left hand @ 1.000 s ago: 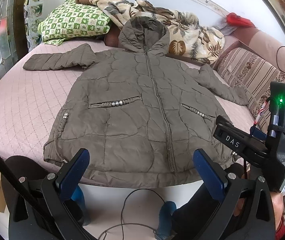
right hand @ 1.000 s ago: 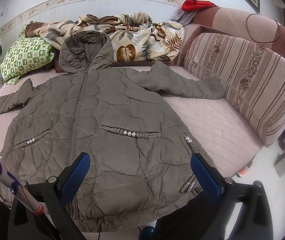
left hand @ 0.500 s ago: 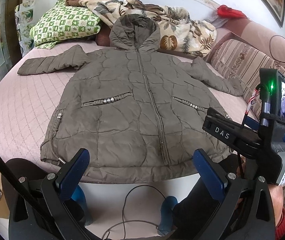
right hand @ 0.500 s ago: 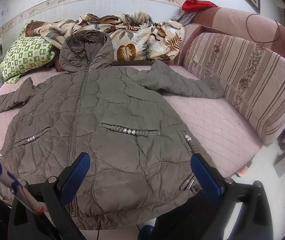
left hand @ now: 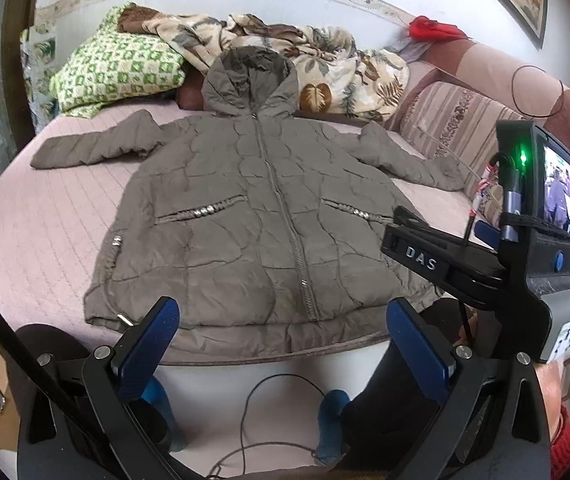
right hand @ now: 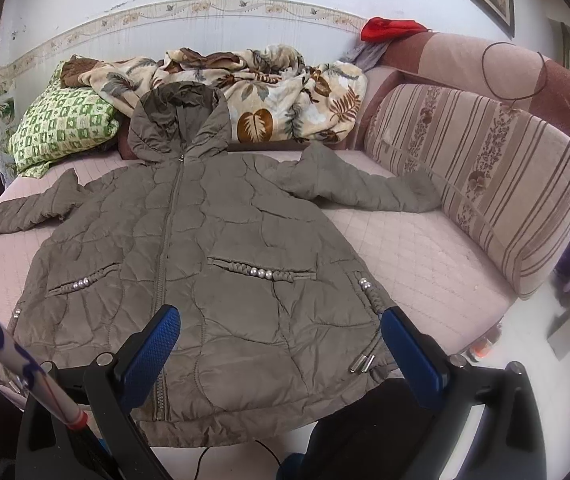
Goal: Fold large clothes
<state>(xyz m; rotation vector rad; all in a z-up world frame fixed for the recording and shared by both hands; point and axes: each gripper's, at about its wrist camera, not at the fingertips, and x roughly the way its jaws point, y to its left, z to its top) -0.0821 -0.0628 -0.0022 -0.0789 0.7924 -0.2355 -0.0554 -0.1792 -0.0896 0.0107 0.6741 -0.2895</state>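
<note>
Lying zipped and face up, the quilted jacket (left hand: 261, 216) is spread flat on the pink bed (left hand: 45, 232), hood toward the leaf-print blanket (right hand: 277, 92) and both sleeves out sideways, a layout that suits folding since each sleeve and side can be turned in over the body. Its hem hangs at the near edge of the bed, within reach. The left gripper (left hand: 285, 344) and right gripper (right hand: 281, 352) both hover short of the hem, jaws wide apart and holding nothing. Against the earlier frames, the left view now sits further back and more centred on the zip; the jacket itself has not shifted.
</note>
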